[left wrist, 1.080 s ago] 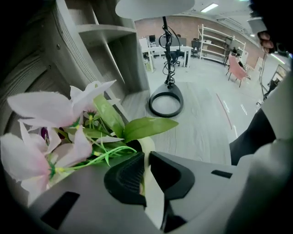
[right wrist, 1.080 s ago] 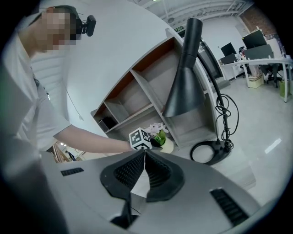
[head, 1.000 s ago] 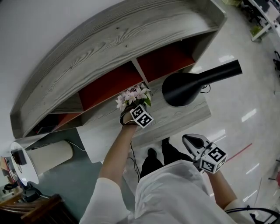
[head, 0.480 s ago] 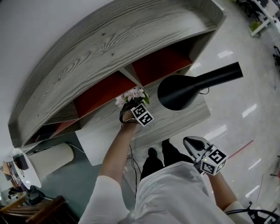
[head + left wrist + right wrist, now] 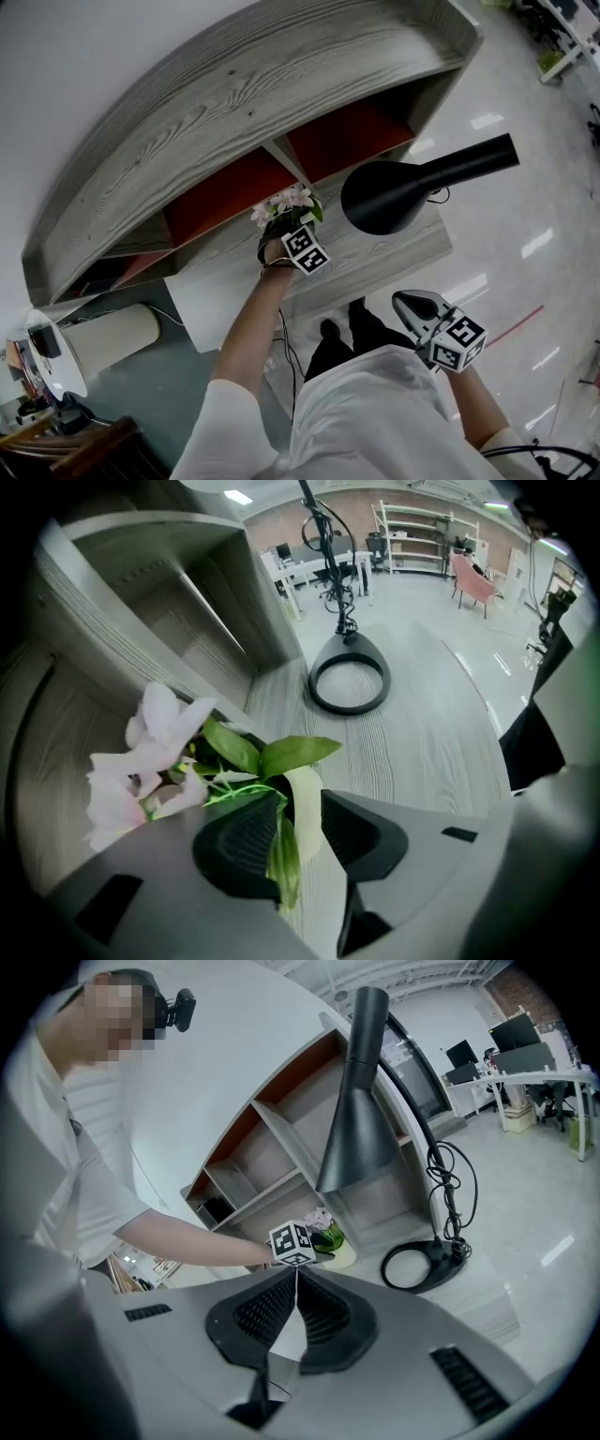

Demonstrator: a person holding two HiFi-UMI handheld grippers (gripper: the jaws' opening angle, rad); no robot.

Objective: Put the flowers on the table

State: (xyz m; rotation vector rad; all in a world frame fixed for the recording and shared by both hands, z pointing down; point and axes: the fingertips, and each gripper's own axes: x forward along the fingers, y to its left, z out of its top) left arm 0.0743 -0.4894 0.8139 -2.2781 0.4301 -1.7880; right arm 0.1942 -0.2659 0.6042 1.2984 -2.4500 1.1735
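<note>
The small bunch of pale pink artificial flowers with green leaves [image 5: 289,202] sits at the back of the grey wood-grain table [image 5: 375,248], close against the grey wooden shelf unit with red-orange back panels [image 5: 234,103]. In the head view it lies at 12 o'clock from the left gripper [image 5: 284,225] and at 9 o'clock from the matte black cone shade of the desk lamp [image 5: 394,192]. In the left gripper view the bunch's long axis runs from the blossoms at 10 o'clock down to the stems and a pale strip at 4 o'clock, between the jaws. Those jaws have just been opening and now stand released, a clear gap on the right side of the stems. Whether the bunch already rests on the tabletop cannot be told. The lamp's black ring base [image 5: 348,677] lies on the table at 12 o'clock from the flowers in that view. The right gripper [image 5: 401,298] hangs well apart at 5 o'clock in the head view, its jaws clenched together on nothing.
</note>
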